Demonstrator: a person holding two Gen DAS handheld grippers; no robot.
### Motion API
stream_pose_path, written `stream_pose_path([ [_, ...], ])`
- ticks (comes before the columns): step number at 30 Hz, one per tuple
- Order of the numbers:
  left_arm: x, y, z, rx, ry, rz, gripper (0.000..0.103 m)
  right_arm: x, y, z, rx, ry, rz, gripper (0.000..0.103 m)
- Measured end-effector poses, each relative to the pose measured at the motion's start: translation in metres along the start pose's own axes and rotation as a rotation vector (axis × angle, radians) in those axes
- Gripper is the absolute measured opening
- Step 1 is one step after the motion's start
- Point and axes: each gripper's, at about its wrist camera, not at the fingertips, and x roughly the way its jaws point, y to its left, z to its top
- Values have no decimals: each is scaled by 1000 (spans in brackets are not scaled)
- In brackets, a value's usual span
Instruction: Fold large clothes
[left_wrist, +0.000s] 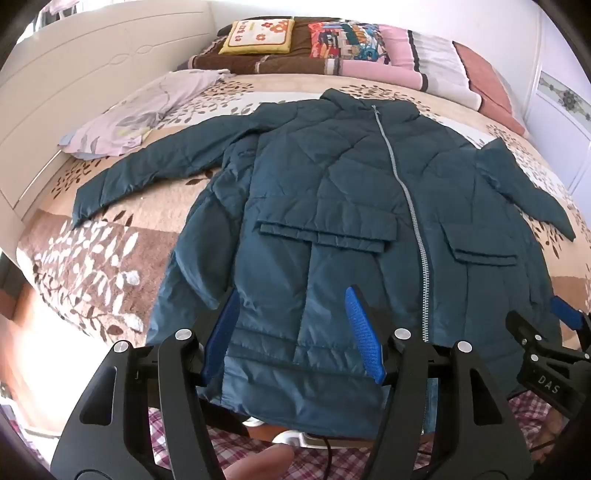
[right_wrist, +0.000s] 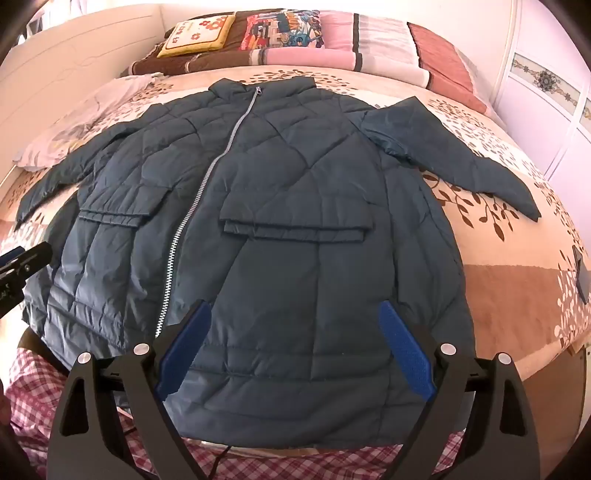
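Leaf-patterned bed (right_wrist: 517, 258) carries the teal quilted jacket (right_wrist: 295, 221), laid flat, front up, zipped, sleeves spread to both sides. Left gripper (left_wrist: 291, 332) hovers over the hem left of the zipper (left_wrist: 413, 221), jaws apart. Right gripper (right_wrist: 295, 347) hovers over the hem on the zipper's other side, jaws apart, holding nothing.

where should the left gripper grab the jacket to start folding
Probably the cuff of its outstretched sleeve on the jacket, coming from the bed's outer side: it lies flat, clear of the body. The left gripper is open.
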Motion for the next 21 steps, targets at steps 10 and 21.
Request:
stream_pose_path([
  [10,0,0,0,-2,5,-2,60,5,-8,-4,6,7,6,89],
  [21,0,0,-1,0,9,-3,60,5,-3,-2,9,17,6,89],
])
